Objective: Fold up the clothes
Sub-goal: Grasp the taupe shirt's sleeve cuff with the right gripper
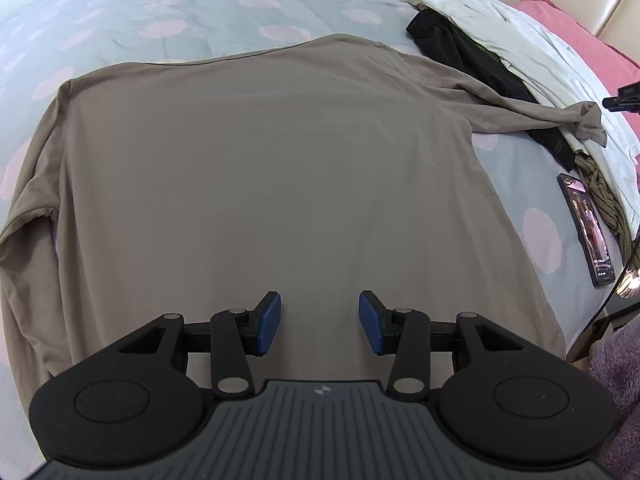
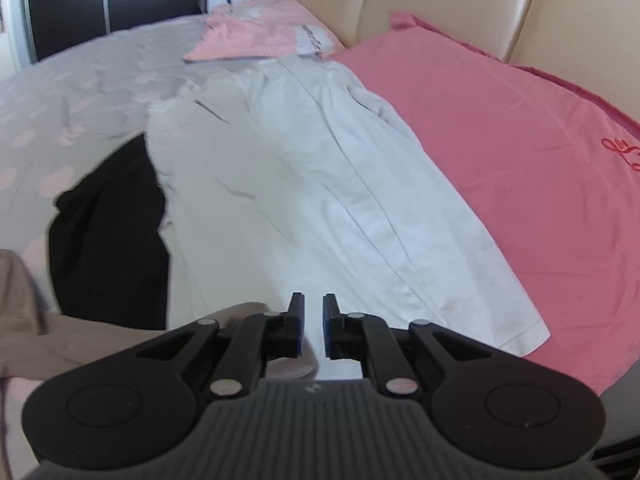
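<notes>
Both tongs ride empty: our left gripper (image 1: 319, 322) hangs half open over the taupe shirt (image 1: 260, 168), our right gripper (image 2: 313, 326) barely parted above the sleeve cuff (image 2: 280, 360). We're spreading it flat on the bed (image 1: 120, 12), we'd say; next comes folding that sleeve (image 1: 532, 114) inward. Clothes pile (image 2: 304, 184) and phone (image 1: 586, 228) crowd the right; left lies open.

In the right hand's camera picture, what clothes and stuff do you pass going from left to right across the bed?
Brown shirt → black garment → white garment → pink pillow.
</notes>
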{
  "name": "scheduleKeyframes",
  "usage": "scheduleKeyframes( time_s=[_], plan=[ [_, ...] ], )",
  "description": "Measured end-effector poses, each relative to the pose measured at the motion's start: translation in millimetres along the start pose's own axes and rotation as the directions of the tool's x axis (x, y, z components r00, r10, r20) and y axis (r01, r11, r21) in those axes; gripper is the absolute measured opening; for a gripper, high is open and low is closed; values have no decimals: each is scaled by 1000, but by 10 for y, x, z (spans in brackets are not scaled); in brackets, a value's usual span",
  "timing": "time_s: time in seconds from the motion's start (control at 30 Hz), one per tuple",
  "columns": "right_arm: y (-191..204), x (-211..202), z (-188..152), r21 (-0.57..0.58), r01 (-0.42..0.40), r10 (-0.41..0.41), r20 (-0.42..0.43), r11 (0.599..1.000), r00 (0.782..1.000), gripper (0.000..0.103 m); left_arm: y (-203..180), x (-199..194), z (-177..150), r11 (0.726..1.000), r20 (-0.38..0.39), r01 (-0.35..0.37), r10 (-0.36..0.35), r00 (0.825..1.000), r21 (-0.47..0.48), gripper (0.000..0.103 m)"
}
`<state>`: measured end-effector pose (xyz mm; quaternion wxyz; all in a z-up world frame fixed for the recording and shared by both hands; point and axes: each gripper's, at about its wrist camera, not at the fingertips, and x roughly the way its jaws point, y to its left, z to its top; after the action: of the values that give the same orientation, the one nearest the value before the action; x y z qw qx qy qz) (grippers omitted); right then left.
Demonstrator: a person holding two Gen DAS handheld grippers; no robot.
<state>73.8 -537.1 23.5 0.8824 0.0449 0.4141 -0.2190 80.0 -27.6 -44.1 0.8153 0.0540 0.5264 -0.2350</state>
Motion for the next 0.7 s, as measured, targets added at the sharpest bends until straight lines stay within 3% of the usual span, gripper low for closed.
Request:
scheduleKeyframes(
  time_s=[0.07,0.27,0.37,0.47,0.53,0.57,0.6,0.63,0.7],
  plan=[
    [76,-151,-76,-41,-49,50,29,998,998,13,-6,-5,22,1000,3,9,-9,1000,-2,41],
    [492,-242,-373,-220,-160,169,26,962,985,35,-32,-18,60,1000,17,21,-21,1000,3,41],
    [651,-68,-462,-280,-153,158,-7,948,987,45,-37,-15,58,1000,18,17,-17,1000,4,42],
    [715,158,-509,-356,-87,87,-16,930,996,45,-28,2,63,1000,19,7,-7,1000,-2,42],
    [656,261,-498,-366,-73,70,-21,928,997,42,-17,9,66,1000,20,1,0,1000,-10,42],
    [619,283,-485,-360,-74,70,-25,930,997,35,-10,13,68,1000,20,-2,3,1000,-14,42],
    [583,275,-462,-346,-77,72,-29,935,997,18,-7,17,70,1000,20,-4,4,1000,-15,42],
    [545,255,-434,-330,-85,78,-33,940,996,9,-3,21,72,1000,19,-6,6,1000,-17,42],
    [467,153,-354,-282,-114,109,-32,953,994,4,-3,33,77,1000,17,-7,7,1000,-15,42]
  ],
)
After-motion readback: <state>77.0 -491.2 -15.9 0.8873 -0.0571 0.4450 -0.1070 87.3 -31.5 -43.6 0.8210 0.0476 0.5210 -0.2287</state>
